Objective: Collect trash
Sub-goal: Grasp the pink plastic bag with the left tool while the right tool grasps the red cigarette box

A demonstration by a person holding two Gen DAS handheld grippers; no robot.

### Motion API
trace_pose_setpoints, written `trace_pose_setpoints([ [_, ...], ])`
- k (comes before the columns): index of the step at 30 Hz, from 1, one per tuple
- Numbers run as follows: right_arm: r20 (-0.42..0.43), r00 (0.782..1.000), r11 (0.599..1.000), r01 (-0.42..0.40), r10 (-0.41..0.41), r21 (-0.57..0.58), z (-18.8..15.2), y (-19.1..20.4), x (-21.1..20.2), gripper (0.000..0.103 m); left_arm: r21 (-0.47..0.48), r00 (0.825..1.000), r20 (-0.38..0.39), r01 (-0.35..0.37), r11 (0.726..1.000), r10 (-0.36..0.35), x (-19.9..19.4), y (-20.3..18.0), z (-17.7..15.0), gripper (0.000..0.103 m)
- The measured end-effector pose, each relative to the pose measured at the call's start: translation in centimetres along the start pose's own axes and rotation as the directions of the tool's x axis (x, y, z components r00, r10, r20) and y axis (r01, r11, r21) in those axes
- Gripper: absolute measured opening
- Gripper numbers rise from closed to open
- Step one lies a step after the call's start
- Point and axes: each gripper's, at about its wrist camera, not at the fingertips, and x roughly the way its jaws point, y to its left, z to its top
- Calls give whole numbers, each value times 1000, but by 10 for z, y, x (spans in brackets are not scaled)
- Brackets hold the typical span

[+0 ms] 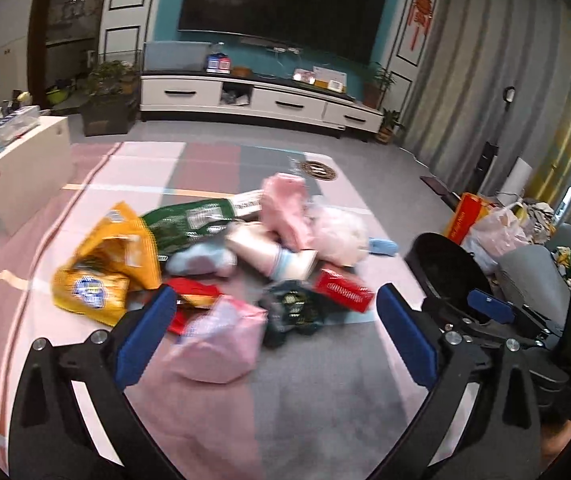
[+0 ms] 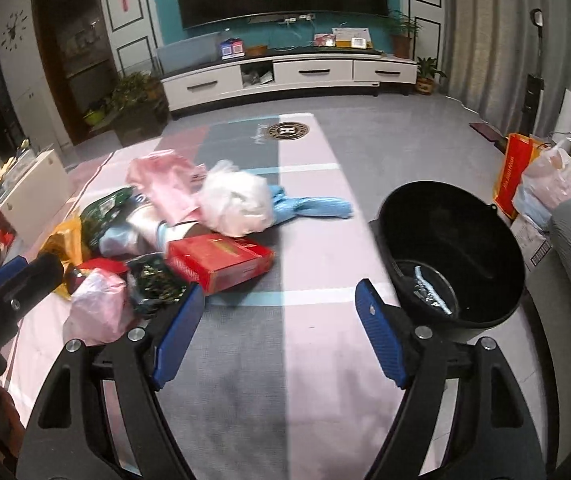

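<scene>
Thin pink plastic, crumpled into a loose bag [image 1: 217, 340], lies at the lower centre of the left wrist view, nearest of a heap of litter spread across the middle of the pink-and-grey striped floor mat [image 1: 305, 400]. The left gripper [image 1: 273, 336] hangs just above it with its blue-padded jaws spread wide and nothing between them; the right gripper [image 2: 279, 336] is likewise wide and empty, over bare mat at the lower centre of its own view. I judge the bag to be very light, soft and slippery, so it should be pinched at a bunched fold, not across its flat side. Just beyond it, the flat red cardboard box [image 2: 219, 260] looks stiff and light and would be best gripped across its thin edge. The dark crinkled foil wrapper [image 2: 153, 284] between the two, touching the box, and the yellow foil snack bag [image 1: 105, 264] at the left of the heap will likely crush and slide, so a fold or sealed seam is the safer hold. The white knotted plastic bag [image 2: 235, 200] and the blue cloth-like piece [image 2: 309, 206] lie farther back. The black round plastic bucket [image 2: 451, 256] stands at the right of the right wrist view, just off the mat's edge, with something small and pale at its bottom.
</scene>
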Motion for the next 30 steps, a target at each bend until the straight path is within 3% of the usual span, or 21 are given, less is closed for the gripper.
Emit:
trace_pose_setpoints([
  [6,8,1000,1000,3,-3,-14,5,20,0,77,-24,1000,-22,-11,1000,11,0,23,2,100],
  [12,15,1000,1000,-8,9,-15,3,25,-1,77,39,997,-20,-70,997,71,1,33,-1,100],
  [17,19,1000,999,-11,12,-31,1,28,0,77,12,998,-60,-9,1000,10,13,50,-11,100],
  [21,35,999,999,-32,33,-38,1,30,-1,77,-77,996,-81,40,996,-46,19,74,-14,100],
  [24,30,997,996,-75,77,-57,-2,35,0,77,-56,998,-63,26,998,-29,20,88,-18,100],
  [26,25,994,992,-102,104,-72,-4,36,1,77,-65,995,-92,31,997,-37,25,101,-21,100],
  [30,2,989,986,-146,147,-85,-8,39,11,77,-189,976,-143,134,973,-162,38,135,-26,100],
])
